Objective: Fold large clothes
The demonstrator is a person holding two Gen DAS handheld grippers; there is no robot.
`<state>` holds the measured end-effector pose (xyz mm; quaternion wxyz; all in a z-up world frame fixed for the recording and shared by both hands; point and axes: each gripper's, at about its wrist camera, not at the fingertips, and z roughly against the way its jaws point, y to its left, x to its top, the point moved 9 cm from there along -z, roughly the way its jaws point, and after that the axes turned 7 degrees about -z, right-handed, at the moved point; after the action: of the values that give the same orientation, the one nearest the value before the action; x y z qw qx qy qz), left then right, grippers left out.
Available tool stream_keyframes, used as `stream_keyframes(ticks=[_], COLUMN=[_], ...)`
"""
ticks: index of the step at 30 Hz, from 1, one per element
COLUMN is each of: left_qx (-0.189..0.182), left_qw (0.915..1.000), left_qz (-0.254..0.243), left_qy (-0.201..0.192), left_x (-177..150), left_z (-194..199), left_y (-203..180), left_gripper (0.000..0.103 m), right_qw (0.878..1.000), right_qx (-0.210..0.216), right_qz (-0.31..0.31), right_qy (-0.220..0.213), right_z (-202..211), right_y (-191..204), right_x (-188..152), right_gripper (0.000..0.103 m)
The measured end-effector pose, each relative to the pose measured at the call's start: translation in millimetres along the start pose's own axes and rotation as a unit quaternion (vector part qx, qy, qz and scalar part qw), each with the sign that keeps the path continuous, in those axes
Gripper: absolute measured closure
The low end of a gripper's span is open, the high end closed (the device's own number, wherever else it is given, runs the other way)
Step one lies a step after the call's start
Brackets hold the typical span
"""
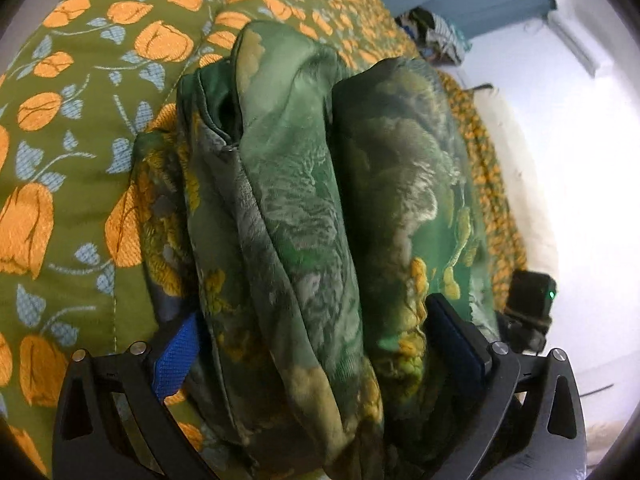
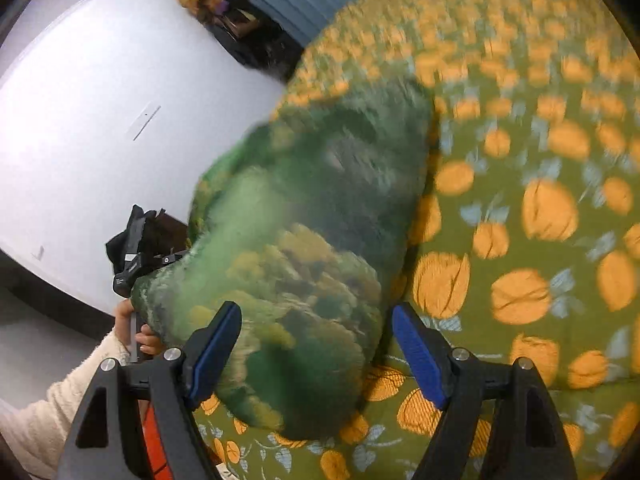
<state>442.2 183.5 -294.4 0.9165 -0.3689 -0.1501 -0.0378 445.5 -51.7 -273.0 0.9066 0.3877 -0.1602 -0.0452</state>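
Note:
A green garment point(image 1: 304, 208) with yellow and grey print lies bunched in thick folds on the bed. In the left wrist view it fills the gap of my left gripper point(image 1: 316, 348), and cloth bulges against both blue pads. In the right wrist view, which is blurred, the same garment point(image 2: 312, 240) lies between the fingers of my right gripper point(image 2: 318, 354). Its left pad touches the cloth, while its right pad point(image 2: 420, 356) stands clear with bedspread showing beside it. Both grippers point down at the bed.
The olive bedspread point(image 1: 80, 120) with orange flowers covers the bed point(image 2: 520, 160). White floor point(image 2: 100, 120) runs along the bed's edge, with a cluttered pile point(image 2: 240, 28) by the far blue wall. A hand point(image 2: 138, 332) in a cream sleeve holds the left gripper's black body.

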Motion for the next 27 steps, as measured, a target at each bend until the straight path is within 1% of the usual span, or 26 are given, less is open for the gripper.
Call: stream_keyframes(ticks=[1,2,3,4,6,7,8,9,12,15,16,17,18,19,20,22,23,27], left_qx=[0.002,0.002,0.001,-0.001,-0.005,-0.007,-0.009,-0.011,-0.011,-0.009,-0.006,0.003,0.01,0.003,-0.003,-0.007,-0.007,-0.015], left_qw=[1.0,1.0,1.0,0.9999,0.9999,0.9999,0.9999,0.9999,0.9998,0.9994,0.9994,0.9996,0.9995,0.9994,0.9992,0.9986,0.9984,0.9964], left_qz=[-0.003,-0.005,-0.005,-0.005,-0.005,-0.005,-0.006,-0.007,-0.008,-0.004,-0.002,0.0,0.001,0.0,0.008,0.002,-0.001,-0.022], left_qy=[0.003,0.005,0.007,0.01,0.01,0.008,0.006,0.002,-0.012,-0.034,-0.034,-0.029,-0.029,-0.035,-0.04,-0.053,-0.056,-0.08], left_x=[0.7,2.2,3.7,4.9,8.6,16.9,18.3,18.8,26.2,28.7,29.0,29.1,29.3,30.1,30.4,30.8,31.0,37.5], left_z=[-2.9,-5.0,-6.8,-9.0,-17.1,-19.5,-21.5,-21.1,-22.9,-23.8,-26.0,-28.5,-28.2,-26.3,-24.1,-18.7,-15.5,5.2], left_y=[0.1,0.4,0.3,0.3,0.0,4.7,5.9,8.0,10.6,10.9,10.5,10.1,7.2,0.1,-5.2,-17.2,-21.4,-43.4], left_gripper=[0.0,0.0,0.0,0.0,0.0,0.0,0.0,0.0,0.0,0.0,0.0,0.002,0.009,0.036,0.044,0.053,0.055,0.057], right_qw=[1.0,0.999,0.998,0.997,0.996,0.996,0.996,0.995,0.995,0.997,0.997,0.998,0.999,0.998,0.998,0.996,0.996,0.99], right_qx=[0.009,0.023,0.052,0.067,0.077,0.08,0.082,0.085,0.076,0.056,0.046,0.032,0.013,0.003,-0.001,-0.008,-0.004,0.018], right_qz=[-0.011,-0.019,-0.029,-0.035,-0.042,-0.041,-0.04,-0.042,-0.044,-0.025,-0.015,0.002,0.029,0.047,0.06,0.083,0.093,0.137], right_qy=[0.015,0.021,0.022,0.021,0.019,0.019,0.023,0.032,0.046,0.054,0.053,0.049,0.04,0.033,0.027,0.016,0.009,-0.016], right_z=[-9.4,-15.2,-20.7,-24.5,-36.7,-41.6,-48.2,-58.8,-78.4,-85.1,-86.4,-86.0,-83.1,-80.2,-77.7,-71.9,-68.1,-51.5], right_y=[-5.9,-7.9,-7.1,-5.9,-4.1,-2.1,-0.4,0.3,-0.7,6.1,7.9,11.4,17.9,24.4,30.5,42.3,49.4,80.4], right_x=[-1.6,-1.8,0.0,2.4,11.1,14.5,17.2,20.0,24.6,26.9,26.5,26.6,25.6,24.4,23.3,21.8,21.3,18.0], right_gripper=[0.023,0.023,0.023,0.023,0.018,0.014,0.01,0.01,0.007,0.008,0.012,0.021,0.025,0.033,0.04,0.044,0.045,0.046])
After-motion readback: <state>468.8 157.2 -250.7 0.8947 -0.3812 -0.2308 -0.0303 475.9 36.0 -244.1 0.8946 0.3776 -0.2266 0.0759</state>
